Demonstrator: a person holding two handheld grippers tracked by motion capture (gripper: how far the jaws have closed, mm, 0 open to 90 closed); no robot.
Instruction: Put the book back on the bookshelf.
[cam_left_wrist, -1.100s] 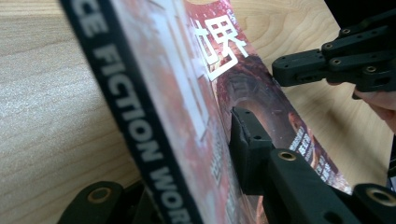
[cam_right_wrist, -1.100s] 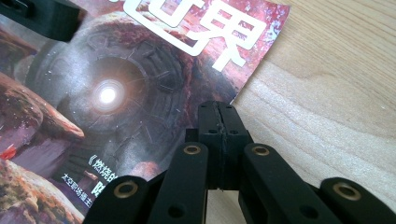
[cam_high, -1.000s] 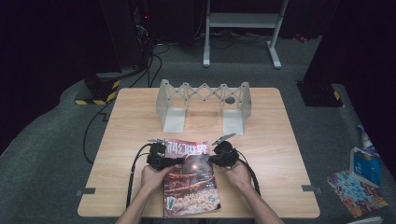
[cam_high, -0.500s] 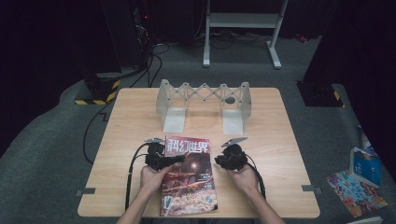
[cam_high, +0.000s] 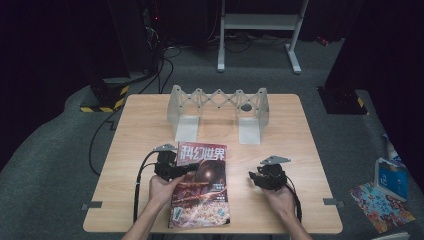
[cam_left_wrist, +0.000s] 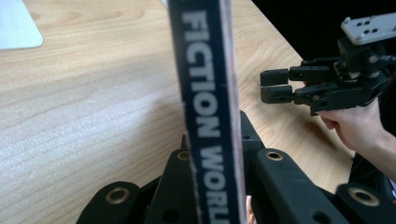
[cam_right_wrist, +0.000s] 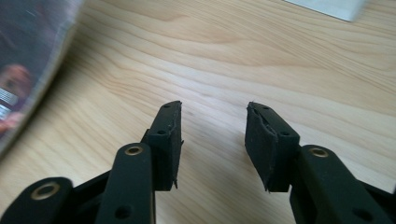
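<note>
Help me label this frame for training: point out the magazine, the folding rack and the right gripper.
magazine (cam_high: 202, 187), high view, middle of the cover.
folding rack (cam_high: 218, 96), high view, its zigzag lattice.
right gripper (cam_right_wrist: 213, 140), right gripper view, the gap midway between its open jaws.

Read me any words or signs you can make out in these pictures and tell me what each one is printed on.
"FICTION WORL", cut off below: white letters on the dark edge strip of the magazine, seen in the left gripper view.
"科幻世界": large white title across the top of the magazine's cover in the high view.
Smaller print lower on the cover: too small to read.
Blue box on the floor: its print is too blurred to read.
</note>
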